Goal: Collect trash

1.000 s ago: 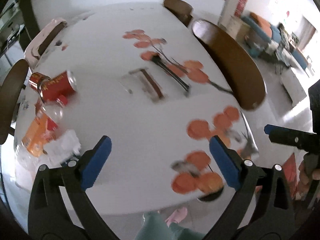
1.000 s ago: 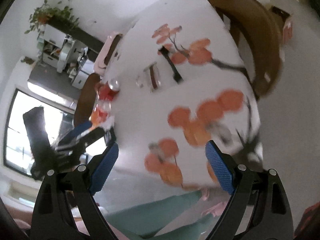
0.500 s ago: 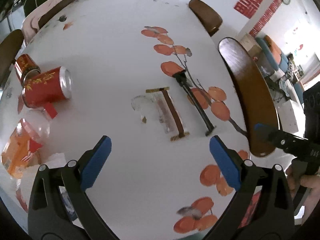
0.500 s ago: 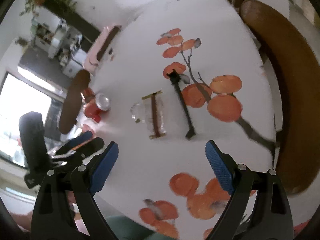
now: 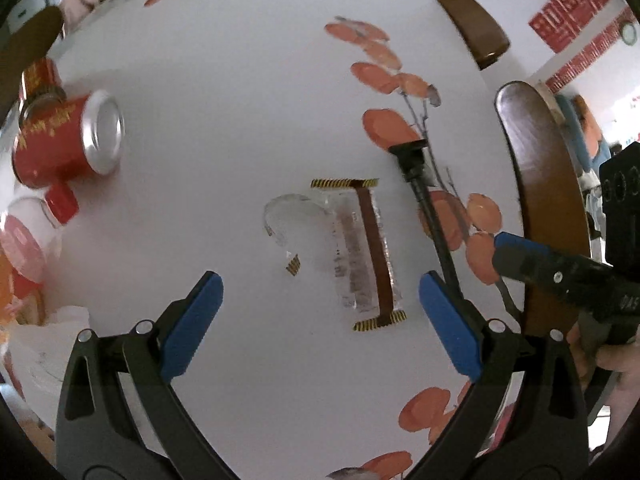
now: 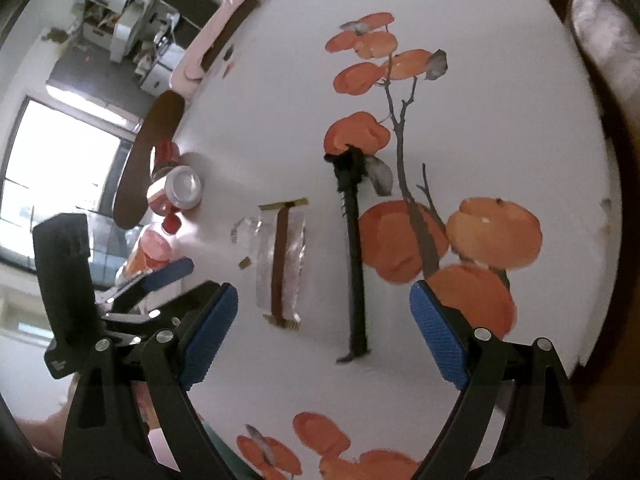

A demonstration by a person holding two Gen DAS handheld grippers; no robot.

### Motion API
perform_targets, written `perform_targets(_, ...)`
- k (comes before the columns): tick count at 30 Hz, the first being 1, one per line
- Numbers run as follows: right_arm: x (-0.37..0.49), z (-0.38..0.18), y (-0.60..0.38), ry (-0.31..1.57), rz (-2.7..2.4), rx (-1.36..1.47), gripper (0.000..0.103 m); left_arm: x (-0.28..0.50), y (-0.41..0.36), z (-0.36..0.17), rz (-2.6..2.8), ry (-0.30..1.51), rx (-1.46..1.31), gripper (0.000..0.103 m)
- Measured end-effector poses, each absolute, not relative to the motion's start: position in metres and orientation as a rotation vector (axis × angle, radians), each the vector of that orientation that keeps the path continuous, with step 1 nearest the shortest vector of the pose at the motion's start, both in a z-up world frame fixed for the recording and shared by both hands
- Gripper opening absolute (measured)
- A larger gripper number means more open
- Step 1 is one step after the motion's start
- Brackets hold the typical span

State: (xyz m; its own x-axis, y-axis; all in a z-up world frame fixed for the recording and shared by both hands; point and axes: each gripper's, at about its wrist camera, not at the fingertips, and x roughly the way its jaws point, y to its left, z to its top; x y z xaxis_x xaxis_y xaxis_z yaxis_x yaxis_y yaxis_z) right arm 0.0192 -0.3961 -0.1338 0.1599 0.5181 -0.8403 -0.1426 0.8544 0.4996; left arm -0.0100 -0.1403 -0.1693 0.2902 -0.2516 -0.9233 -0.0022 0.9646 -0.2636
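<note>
Where wrapper [image 5: 362,248] lies mid-table [image 5: 240,128], bare around

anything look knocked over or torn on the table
Yes: the red can lies tipped on its side at the table's left edge, and the clear wrapper in the middle is torn open, a scrap beside it.

Legible text: almost none.

- Red can [image 5: 64,136], lying on its side on the desk [image 5: 240,80]: gold characters along the body, blurred, unreadable.
- Second red can [image 5: 38,80] behind it: gold markings, unreadable.
- Red wall hangings [image 5: 576,4], upper right of the left wrist view: rows of pale characters, too small to read.
- Right gripper [image 5: 560,276] body: pale stamped letters near its edge, cut off, perhaps "DAS".
- Orange-labelled bottle [image 5: 20,256]: label print blurred.
</note>
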Motion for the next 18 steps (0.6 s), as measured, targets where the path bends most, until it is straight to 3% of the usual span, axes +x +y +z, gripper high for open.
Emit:
perform_targets(10, 0.039, -0.153, -0.378, 1.357, 0.505, 0.174, 0.071, -0.002, -0.149, -0.187, -0.131, 1.304, -0.242, 0.096)
perform_targets(15, 0.04, -0.156, -0.381, 1.314, 0.517, 0.184, 0.069, 0.002, -0.153, -0.192, -0.142, 1.319, -0.236, 0.096)
perform_targets(18, 0.041, -0.16, -0.38, 1.312, 0.499, 0.148, 0.06, 0.003, -0.154, -0.194, -0.149, 1.315, -0.238, 0.096)
